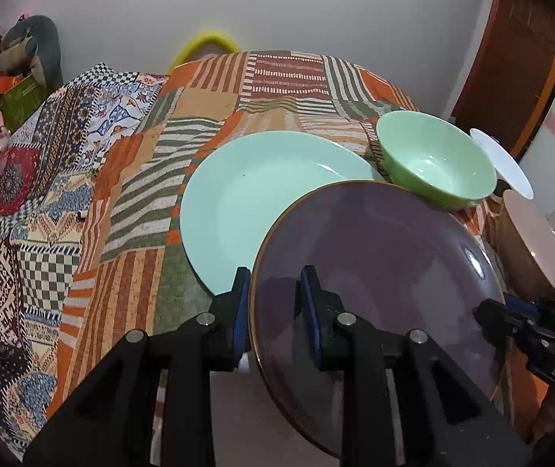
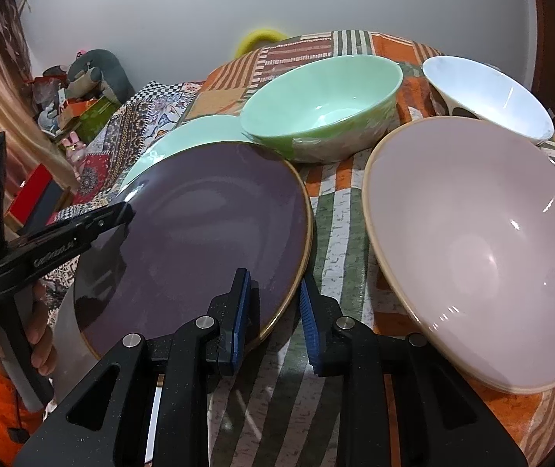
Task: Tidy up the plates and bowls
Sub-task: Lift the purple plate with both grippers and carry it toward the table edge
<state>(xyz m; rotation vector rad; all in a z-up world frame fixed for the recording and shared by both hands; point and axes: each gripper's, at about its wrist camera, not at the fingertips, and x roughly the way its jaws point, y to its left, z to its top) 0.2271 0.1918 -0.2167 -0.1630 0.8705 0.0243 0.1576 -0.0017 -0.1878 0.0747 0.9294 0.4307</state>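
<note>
Both grippers pinch the purple plate (image 1: pixel 374 272) at opposite rims: the left gripper (image 1: pixel 277 311) has narrow fingers closed on its left edge, the right gripper (image 2: pixel 275 311) on its near right edge. The plate is tilted, overlapping the mint plate (image 1: pixel 246 202) on the patchwork-covered worktop (image 1: pixel 153 179). The green bowl (image 2: pixel 324 113), pink bowl (image 2: pixel 471 241) and white bowl (image 2: pixel 487 97) crowd the right side; open cloth lies left.

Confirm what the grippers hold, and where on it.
Both hold the round purple plate with the brown rim by its edge: left gripper on the left rim, right gripper on the right rim.
</note>
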